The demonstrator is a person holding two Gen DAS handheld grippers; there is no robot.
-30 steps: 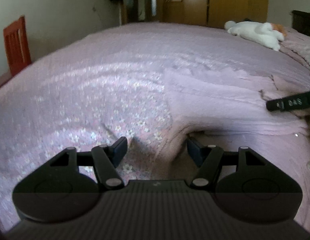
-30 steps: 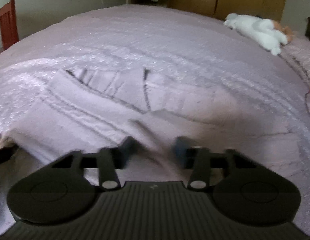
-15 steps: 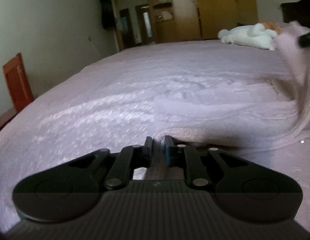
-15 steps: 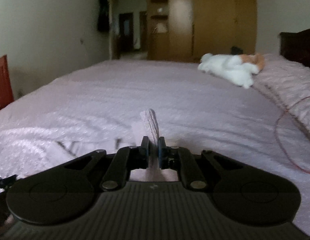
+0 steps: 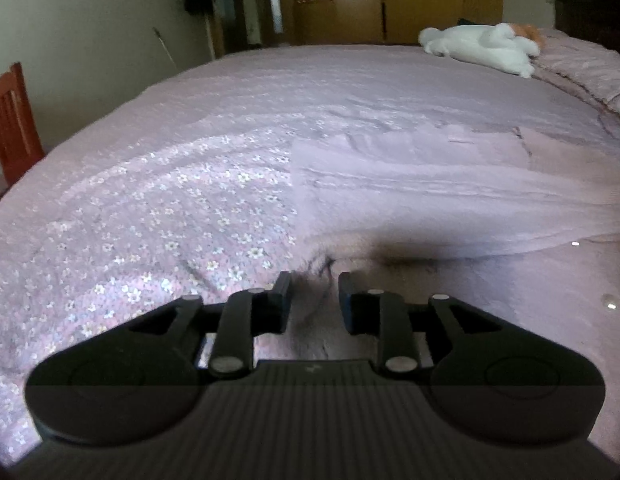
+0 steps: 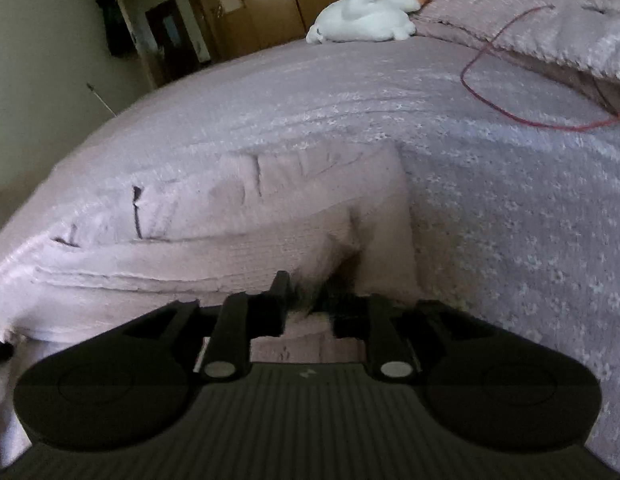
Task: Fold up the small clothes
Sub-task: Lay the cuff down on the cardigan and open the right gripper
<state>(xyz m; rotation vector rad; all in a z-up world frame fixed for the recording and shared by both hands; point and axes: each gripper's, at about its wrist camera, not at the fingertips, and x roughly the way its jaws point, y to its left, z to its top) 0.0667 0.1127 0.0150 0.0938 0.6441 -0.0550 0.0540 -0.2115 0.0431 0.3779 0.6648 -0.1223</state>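
A pale pink knitted garment [image 5: 410, 184] lies folded over on the flowered bedspread [image 5: 170, 184]. Its near folded edge sits just ahead of my left gripper [image 5: 314, 292], whose fingers stand apart and hold nothing. In the right wrist view the same garment [image 6: 270, 216] spreads to the left and ahead. A fuzzy, blurred edge of it lies in the gap of my right gripper [image 6: 310, 300], which is open, low over the cloth.
A white plush toy [image 5: 478, 48] lies at the far end of the bed. A thin red cord [image 6: 490, 96] loops over the bedspread [image 6: 510, 200] at the right, near a rumpled blanket [image 6: 550, 20]. A red wooden chair [image 5: 10, 120] stands beside the bed on the left.
Both grippers shut on the garment's edge and lifted it half a second ago. Now both have opened and the garment lies folded over on the bed.
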